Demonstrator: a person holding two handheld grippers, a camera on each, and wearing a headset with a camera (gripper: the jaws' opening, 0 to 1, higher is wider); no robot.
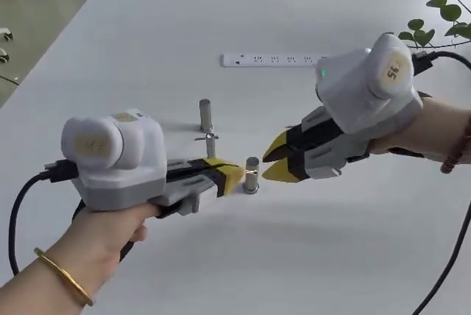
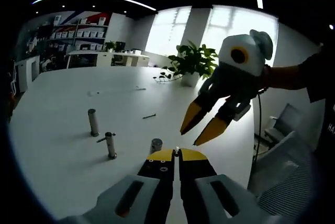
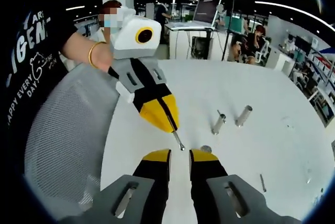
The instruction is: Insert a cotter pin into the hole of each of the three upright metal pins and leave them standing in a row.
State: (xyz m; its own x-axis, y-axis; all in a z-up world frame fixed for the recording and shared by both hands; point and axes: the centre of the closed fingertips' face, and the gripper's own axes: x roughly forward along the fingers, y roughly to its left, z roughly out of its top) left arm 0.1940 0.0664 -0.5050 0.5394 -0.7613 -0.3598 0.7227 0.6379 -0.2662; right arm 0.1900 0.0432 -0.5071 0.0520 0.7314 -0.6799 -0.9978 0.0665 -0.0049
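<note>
**Step in hand.** The work appears to be at the second of three insertions. In the head view three upright pins are standing on the counter (image 1: pixel 147 43). The far metal pin (image 1: pixel 205 115) is showing no cotter pin. The middle metal pin (image 1: pixel 211 143) is carrying a fitted cotter pin (image 1: pixel 205 137) crosswise near its top. The near metal pin (image 1: pixel 252 175) is the one being addressed. It is standing at 4 o'clock from the middle pin, so the three are not forming a straight row.

**Gripper state.**
- The left hand-held gripper (image 1: pixel 234 176) is pressing its jaws together on a cotter pin (image 3: pixel 179 141). The pin's free end is projecting past the yellow tips. In the head view those tips are sitting just beside the near metal pin, at its 9 o'clock.
- The right hand-held gripper (image 1: pixel 263 165) is holding its jaws spread with nothing between them. It is hovering near the same pin, at its 2 o'clock.

**Spare part.** In the left gripper view a loose cotter pin (image 2: pixel 149 115) is lying on the counter well beyond the pins.

**Next move, as judged.**
1. The right hand-held gripper is likely needed to close on the near metal pin and steady it upright.
2. The left one must line the cotter pin's free end up with the cross hole. That hole is too small to locate here.
3. The push must run square to the pin, because a skewed push could tip it.
</note>
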